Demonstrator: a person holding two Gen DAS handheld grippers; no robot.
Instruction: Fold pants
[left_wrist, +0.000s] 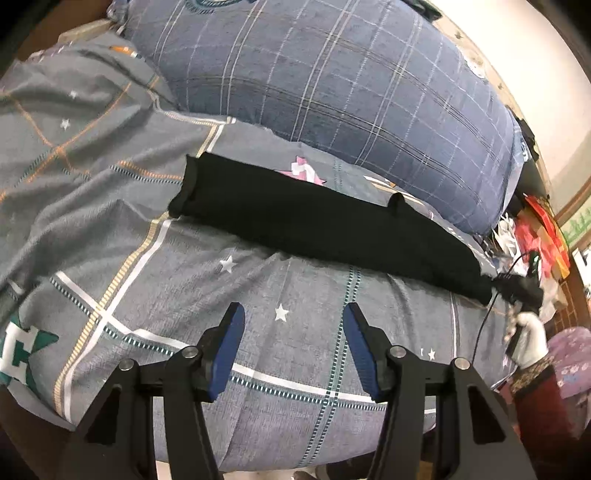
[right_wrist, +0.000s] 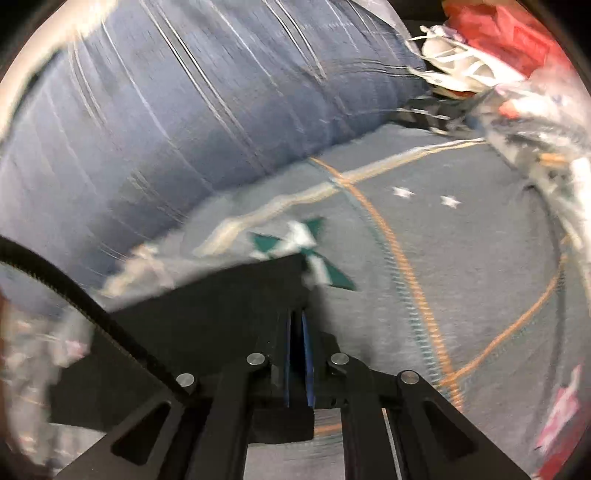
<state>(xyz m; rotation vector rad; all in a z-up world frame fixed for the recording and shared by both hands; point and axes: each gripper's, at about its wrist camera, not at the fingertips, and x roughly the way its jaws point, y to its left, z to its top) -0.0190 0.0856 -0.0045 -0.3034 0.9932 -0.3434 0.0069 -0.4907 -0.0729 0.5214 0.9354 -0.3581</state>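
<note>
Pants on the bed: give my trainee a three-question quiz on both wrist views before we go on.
1. True or false: the left gripper is shut on the pants.
2. What do the right gripper pads pinch?
A. the plaid pillow
B. black pants fabric
C. a cable
3. Fill in: the pants lie in a long folded strip on the grey ____ with stars.

Key
1. False: its jaws stand open over the bedsheet, short of the pants.
2. B: in the right wrist view, black cloth runs into the closed pads.
3. bedsheet
</note>
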